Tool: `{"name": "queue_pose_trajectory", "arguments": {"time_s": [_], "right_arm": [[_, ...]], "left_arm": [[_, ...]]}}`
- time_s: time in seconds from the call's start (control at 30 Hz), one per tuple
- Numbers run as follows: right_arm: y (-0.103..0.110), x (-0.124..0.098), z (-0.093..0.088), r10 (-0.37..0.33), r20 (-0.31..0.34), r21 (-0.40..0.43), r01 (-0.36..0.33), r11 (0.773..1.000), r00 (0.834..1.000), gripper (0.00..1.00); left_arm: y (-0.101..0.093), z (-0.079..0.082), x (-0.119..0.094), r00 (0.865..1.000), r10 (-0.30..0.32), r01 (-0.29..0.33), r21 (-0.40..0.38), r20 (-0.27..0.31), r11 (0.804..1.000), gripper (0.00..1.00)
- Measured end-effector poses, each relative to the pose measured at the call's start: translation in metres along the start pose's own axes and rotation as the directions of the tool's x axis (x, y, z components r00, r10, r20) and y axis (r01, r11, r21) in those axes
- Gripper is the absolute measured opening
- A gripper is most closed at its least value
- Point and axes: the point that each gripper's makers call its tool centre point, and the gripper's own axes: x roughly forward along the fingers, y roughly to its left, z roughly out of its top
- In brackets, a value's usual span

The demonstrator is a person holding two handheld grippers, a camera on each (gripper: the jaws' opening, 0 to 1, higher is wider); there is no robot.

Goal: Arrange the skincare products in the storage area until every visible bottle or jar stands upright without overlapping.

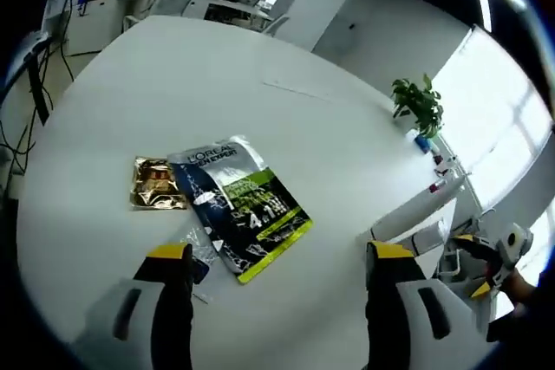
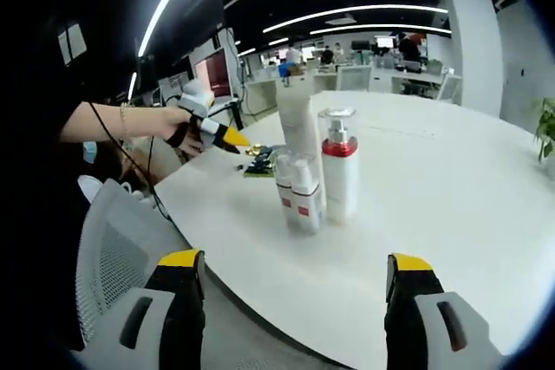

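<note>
From the left gripper view we look steeply down, close over the white worktop (image 1: 173,84) and its sachets (image 1: 238,205). From the right gripper view we look level across the same worktop, bottles (image 2: 339,175) near, sachets beyond.

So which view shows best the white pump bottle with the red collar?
The right gripper view: the white pump bottle with the red collar stands upright on the white table, whole and unobstructed beside smaller bottles. The left gripper view shows flat sachets instead.
</note>
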Motion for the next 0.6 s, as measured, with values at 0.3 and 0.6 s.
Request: {"name": "queue_pose_trajectory", "arguments": {"time_s": [0.3,0.6], "right_arm": [[-0.003,0.0,-0.003,-0.016,-0.022,0.017,0.016,1.0,1.0,0.86],[-0.004,-0.001,-0.003,-0.039,-0.033,0.032,0.04,0.999,0.999,0.85]], "left_arm": [[0.022,0.002,0.016,0.996,0.083,-0.083,-0.005,-0.025,0.997,0.6],[0.043,0.011,0.037,0.989,0.147,-0.147,-0.012,0.009,0.989,0.49]]}}
